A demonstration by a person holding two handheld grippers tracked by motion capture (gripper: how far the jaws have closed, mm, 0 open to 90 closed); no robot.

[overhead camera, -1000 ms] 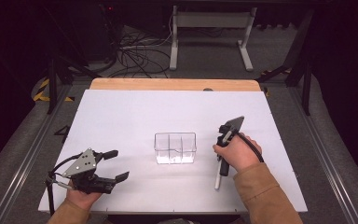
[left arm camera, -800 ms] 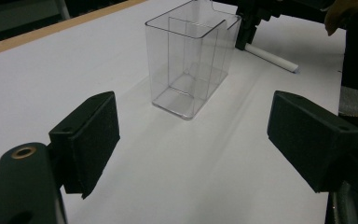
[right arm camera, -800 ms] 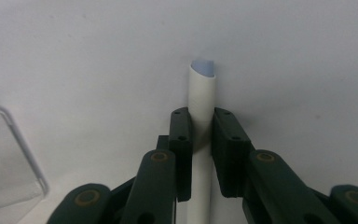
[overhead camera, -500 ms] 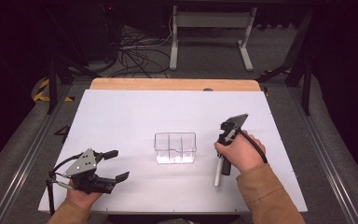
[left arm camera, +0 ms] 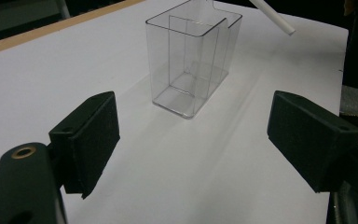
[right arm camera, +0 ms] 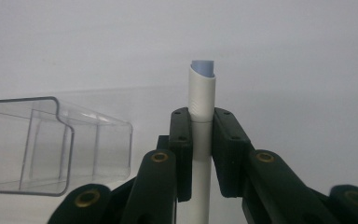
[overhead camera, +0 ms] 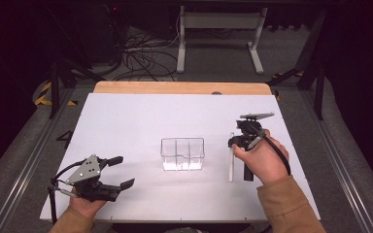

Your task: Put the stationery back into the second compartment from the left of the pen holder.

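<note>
High view first: a white surface (overhead camera: 141, 121) with a strip of wooden edge (overhead camera: 179, 88) along its far side, and a clear plastic organizer (overhead camera: 182, 154) standing near the middle, divided into compartments. Over on the person's right, the right tongs (overhead camera: 233, 145) sit just beside that organizer's right end, wrapped in the right hand (overhead camera: 260, 158), and they are clamped on a white marker (overhead camera: 231, 164) — the marker runs back toward the person alongside the hand, parallel to the organizer's short side. Right gripper view confirms it: both black jaws are pressed against the marker's (right arm camera: 202, 121) barrel, its pale blue end (right arm camera: 203, 68) pointing up past the jaw tips, with the clear organizer (right arm camera: 51, 144) off to the left, apart from the marker. Down at the near left corner of the surface, the left tongs (overhead camera: 117, 171) rest low in the left hand (overhead camera: 85, 204) — jaws spread wide, nothing between them, grey plate on top. Left gripper view looks straight through that gap: two black pads (left arm camera: 91, 135) far apart, bare white surface (left arm camera: 205, 177) between, the organizer (left arm camera: 191, 60) upright beyond, and a white marker tip (left arm camera: 272, 16) poking in at the top edge, above and past the organizer's far side.
</note>
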